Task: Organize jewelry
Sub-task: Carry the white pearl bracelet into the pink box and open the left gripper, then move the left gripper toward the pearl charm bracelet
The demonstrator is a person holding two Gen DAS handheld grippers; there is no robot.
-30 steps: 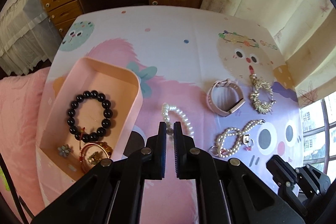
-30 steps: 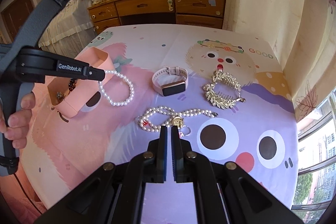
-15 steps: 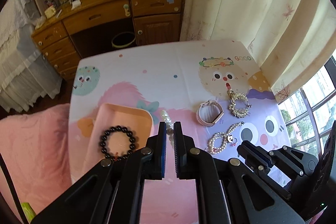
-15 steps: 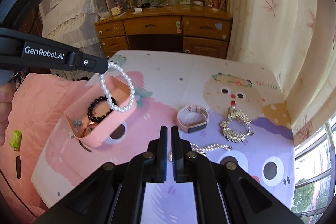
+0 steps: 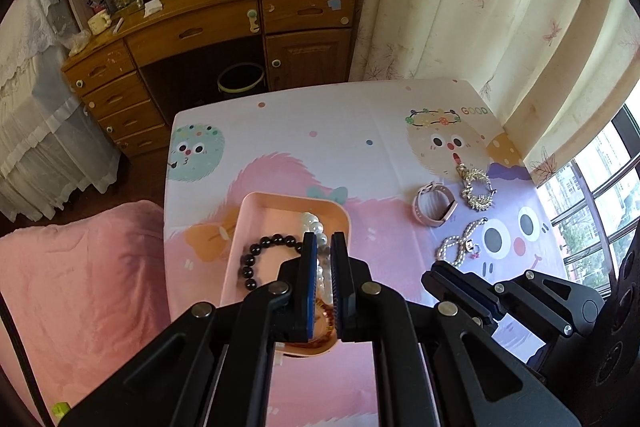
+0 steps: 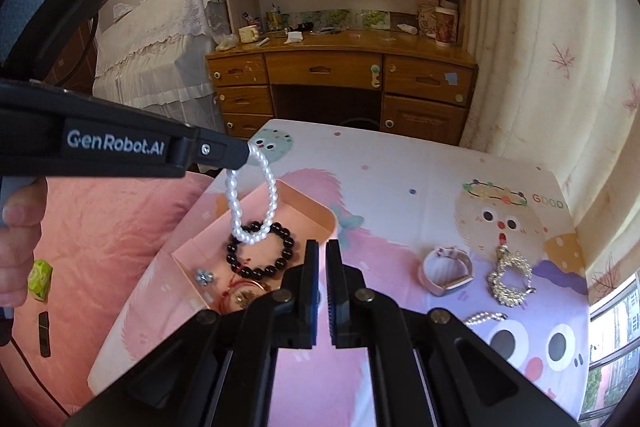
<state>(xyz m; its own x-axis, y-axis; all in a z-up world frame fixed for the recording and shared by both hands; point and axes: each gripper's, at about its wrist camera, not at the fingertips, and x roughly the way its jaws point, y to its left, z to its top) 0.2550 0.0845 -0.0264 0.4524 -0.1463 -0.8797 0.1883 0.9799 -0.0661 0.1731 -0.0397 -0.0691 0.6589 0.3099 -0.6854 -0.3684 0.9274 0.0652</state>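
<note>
My left gripper (image 5: 322, 239) is shut on a white pearl bracelet (image 6: 252, 203), which dangles from its tip (image 6: 245, 150) above the pink tray (image 6: 308, 209). In the tray lie a black bead bracelet (image 6: 260, 247), a small flower charm (image 6: 203, 277) and a red-string gold bracelet (image 6: 244, 293). My right gripper (image 6: 322, 245) is shut and empty, hovering over the tray's near right side. On the cloth to the right lie a pink watch (image 6: 446, 269), a gold chain piece (image 6: 510, 279) and a pearl strand with a charm (image 5: 460, 243).
The cartoon-print cloth (image 5: 320, 131) covers a table beside a pink blanket (image 5: 80, 287). A wooden desk (image 5: 208, 27) with a waste bin (image 5: 242, 79) stands beyond. Curtains (image 5: 460, 7) and a window (image 5: 600, 187) close the right side. A hand (image 6: 16, 239) holds the left gripper.
Both grippers have risen and drawn back from the table. The pearl bracelet has left the cloth and now hangs over the tray in the left gripper.
</note>
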